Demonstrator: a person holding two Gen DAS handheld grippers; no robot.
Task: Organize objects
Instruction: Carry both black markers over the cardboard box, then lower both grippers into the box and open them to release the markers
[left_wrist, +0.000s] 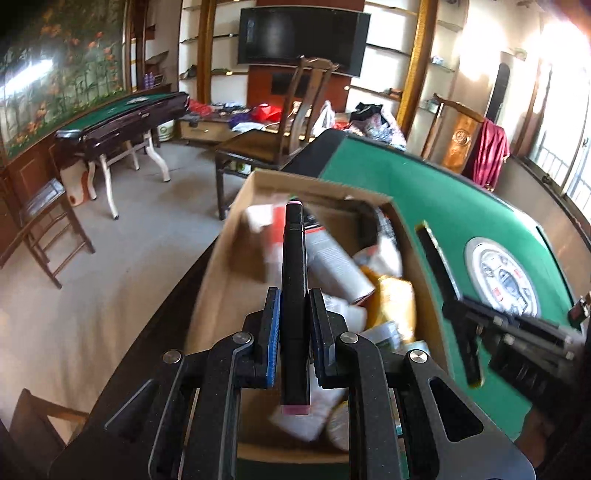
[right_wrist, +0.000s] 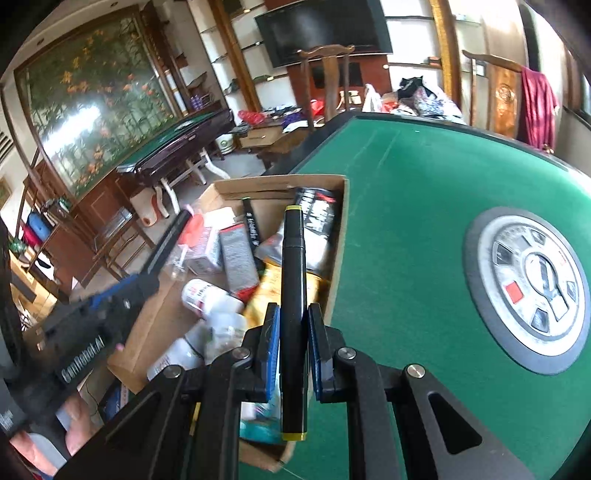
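So both hands are loaded right now: the left gripper (left_wrist: 291, 328) has its jaws clamped on a black marker with pink ends (left_wrist: 293, 295), and the right gripper (right_wrist: 292, 332) is clamped the same way on a black marker with yellow ends (right_wrist: 293, 295). Both markers are hanging over the cardboard box (right_wrist: 338, 236) that sits at the edge of the green felt table (right_wrist: 424, 221), the pink one pretty much over the middle of it, the yellow one over the side nearest the felt. The box is already a jumble of stuff: a white bottle (right_wrist: 207, 293), a yellow snack bag (right_wrist: 273, 284), a grey-labelled carton (right_wrist: 238, 258), a black pouch (right_wrist: 317, 210), and what looks like another black marker (right_wrist: 253, 225) lying near the far wall. The felt I can see has nothing loose on it, just the built-in round centre dial (right_wrist: 532, 288). My read is we're near the tail end of the tidy-up: most things are boxed, and what's left is letting these two markers go into it. Can't see the whole table though, so there could be more.
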